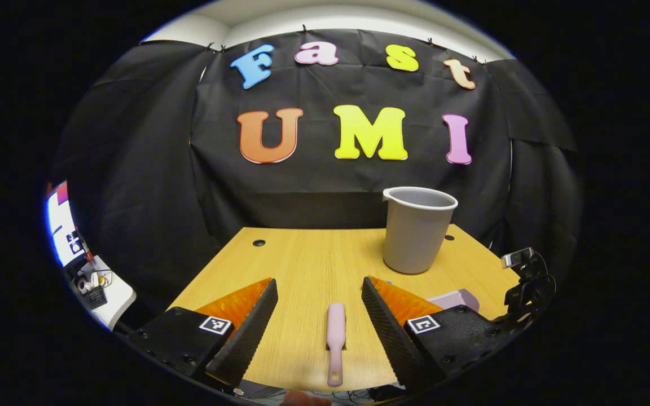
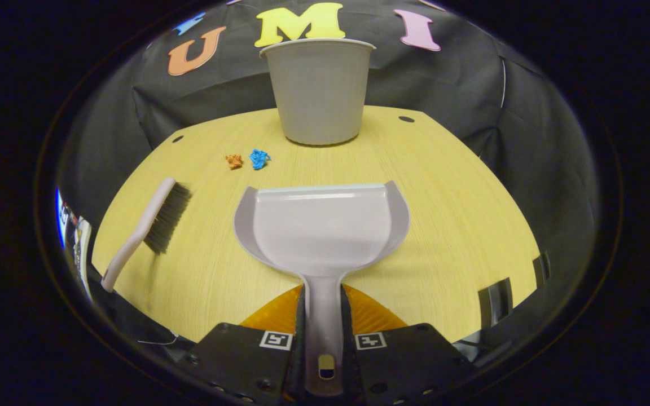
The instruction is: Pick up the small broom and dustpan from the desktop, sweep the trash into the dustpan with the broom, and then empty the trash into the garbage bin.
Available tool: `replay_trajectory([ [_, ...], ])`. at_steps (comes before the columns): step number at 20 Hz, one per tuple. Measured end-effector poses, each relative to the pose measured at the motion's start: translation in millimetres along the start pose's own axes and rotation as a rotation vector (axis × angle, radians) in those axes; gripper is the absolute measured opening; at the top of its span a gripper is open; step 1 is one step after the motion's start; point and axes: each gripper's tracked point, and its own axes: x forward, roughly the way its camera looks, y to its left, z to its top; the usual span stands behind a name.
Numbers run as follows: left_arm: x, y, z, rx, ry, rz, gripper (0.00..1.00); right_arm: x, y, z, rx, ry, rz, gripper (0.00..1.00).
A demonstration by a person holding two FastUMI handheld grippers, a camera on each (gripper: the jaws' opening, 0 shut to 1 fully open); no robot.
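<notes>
The smooth plastic dustpan (image 2: 321, 225) lies flat on the wood-grain bench (image 2: 460, 225), its handle clamped between the right claw (image 2: 323, 316) fingers. The left claw (image 1: 319, 316) gapes wide, the broom (image 1: 336, 341) handle between its ribbed fingers, touching neither. Beyond stand the tapered bin (image 2: 319, 90) and two crumpled scraps (image 2: 247, 160)

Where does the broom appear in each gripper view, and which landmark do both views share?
Left gripper view: the broom, handle toward the camera, lies low centre between the open fingers.
Right gripper view: the broom lies at left on the desk, left of the dustpan.
Shared landmark: the bin.
</notes>
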Motion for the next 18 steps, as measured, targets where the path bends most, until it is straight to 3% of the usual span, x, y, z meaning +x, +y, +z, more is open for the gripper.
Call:
replay_trajectory([
  [12,25,-14,-152,-0.016,0.428,-0.094,0.98,-3,-9,-7,-0.021,0.033,0.006,0.25],
  [18,38,-15,-179,-0.002,0.519,-0.089,0.98,-3,-10,-7,-0.022,0.043,0.01,0.25],
])
